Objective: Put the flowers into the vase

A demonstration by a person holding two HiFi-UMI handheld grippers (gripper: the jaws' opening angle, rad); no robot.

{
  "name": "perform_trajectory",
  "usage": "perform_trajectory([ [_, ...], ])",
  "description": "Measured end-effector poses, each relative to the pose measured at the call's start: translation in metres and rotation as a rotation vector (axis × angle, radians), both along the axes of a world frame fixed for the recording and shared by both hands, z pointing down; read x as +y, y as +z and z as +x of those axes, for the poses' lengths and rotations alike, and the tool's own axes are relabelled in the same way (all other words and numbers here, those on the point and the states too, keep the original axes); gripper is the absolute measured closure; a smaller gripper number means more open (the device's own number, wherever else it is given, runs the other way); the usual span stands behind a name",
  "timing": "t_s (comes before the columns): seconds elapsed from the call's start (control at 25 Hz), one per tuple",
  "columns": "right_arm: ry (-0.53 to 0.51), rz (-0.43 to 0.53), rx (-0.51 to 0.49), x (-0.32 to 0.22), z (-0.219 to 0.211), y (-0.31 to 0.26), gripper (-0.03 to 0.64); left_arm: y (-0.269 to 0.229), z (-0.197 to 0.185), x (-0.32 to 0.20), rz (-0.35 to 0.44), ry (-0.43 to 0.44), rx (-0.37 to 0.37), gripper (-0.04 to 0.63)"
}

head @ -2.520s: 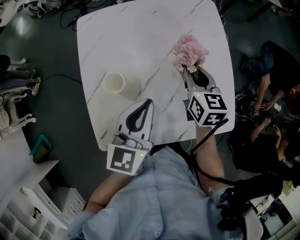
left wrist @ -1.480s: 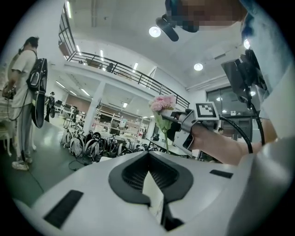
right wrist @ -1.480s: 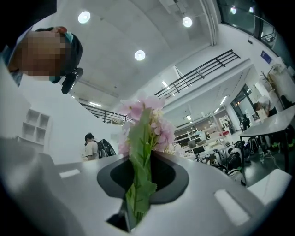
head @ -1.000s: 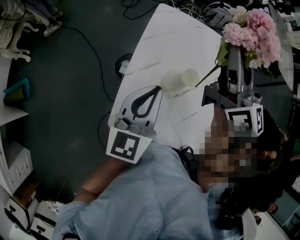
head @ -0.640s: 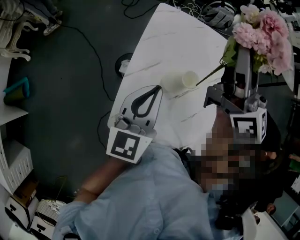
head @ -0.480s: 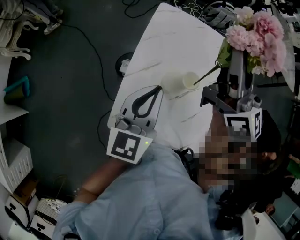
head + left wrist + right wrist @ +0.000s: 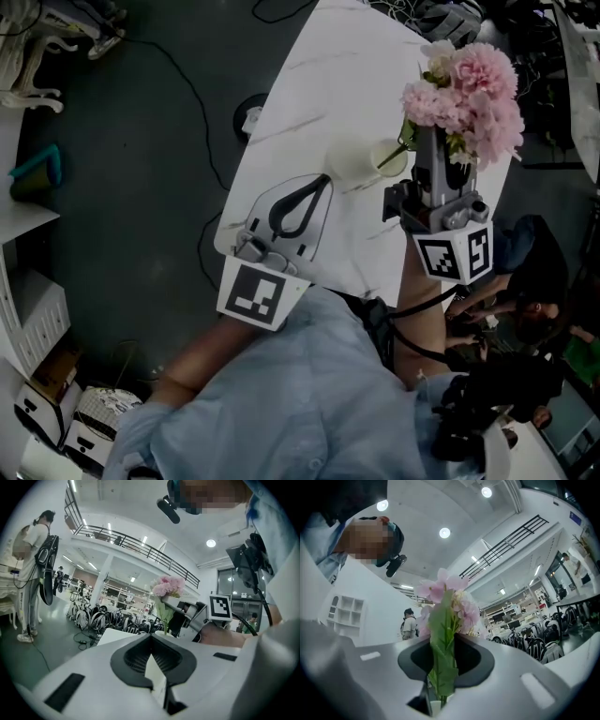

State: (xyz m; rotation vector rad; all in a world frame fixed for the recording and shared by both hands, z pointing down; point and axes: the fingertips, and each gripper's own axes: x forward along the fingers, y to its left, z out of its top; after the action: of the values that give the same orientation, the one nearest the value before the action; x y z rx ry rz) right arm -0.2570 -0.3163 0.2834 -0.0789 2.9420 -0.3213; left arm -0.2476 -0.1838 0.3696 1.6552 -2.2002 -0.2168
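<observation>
A cream vase (image 7: 361, 163) stands on the white marble table (image 7: 319, 75). Above it, my right gripper (image 7: 433, 150) holds a bunch of pink flowers (image 7: 469, 92) upright, and the green stem slants down into the vase's mouth. Its jaws are opening, with the stems between them. In the right gripper view the flowers (image 7: 446, 603) rise straight out of the right gripper (image 7: 445, 641). My left gripper (image 7: 292, 208) rests shut and empty near the table's front edge. From the left gripper (image 7: 151, 635), its view looks onto the flowers (image 7: 168, 587) ahead.
The table's left edge drops to a dark floor with cables (image 7: 202, 112). White shelving (image 7: 37, 319) stands at the lower left. People sit close to the table's right side (image 7: 525, 281). Bare tabletop lies behind the vase.
My right gripper has come down and to the left with the flowers, and the stem now reaches further into the vase. The left gripper has stayed where it was.
</observation>
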Motion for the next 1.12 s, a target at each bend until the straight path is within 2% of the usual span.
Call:
perform_trajectory([
  [0.28,-0.019,0.075,0.138,-0.012,0.000,0.036,0.508,0.002,0.001,-0.028,-0.030,0.026,0.019,0.590],
  [0.68,-0.008,0.181,0.283,0.011,0.020,0.081,0.446,0.003,0.022,-0.026,-0.029,0.089,-0.013,0.591],
  [0.96,0.021,0.157,0.355,0.020,0.028,0.088,0.379,-0.004,0.026,-0.016,-0.015,0.123,-0.029,0.589],
  [1.12,0.020,0.087,0.424,0.029,0.038,0.094,0.357,-0.010,0.031,-0.009,-0.011,0.136,-0.042,0.591],
])
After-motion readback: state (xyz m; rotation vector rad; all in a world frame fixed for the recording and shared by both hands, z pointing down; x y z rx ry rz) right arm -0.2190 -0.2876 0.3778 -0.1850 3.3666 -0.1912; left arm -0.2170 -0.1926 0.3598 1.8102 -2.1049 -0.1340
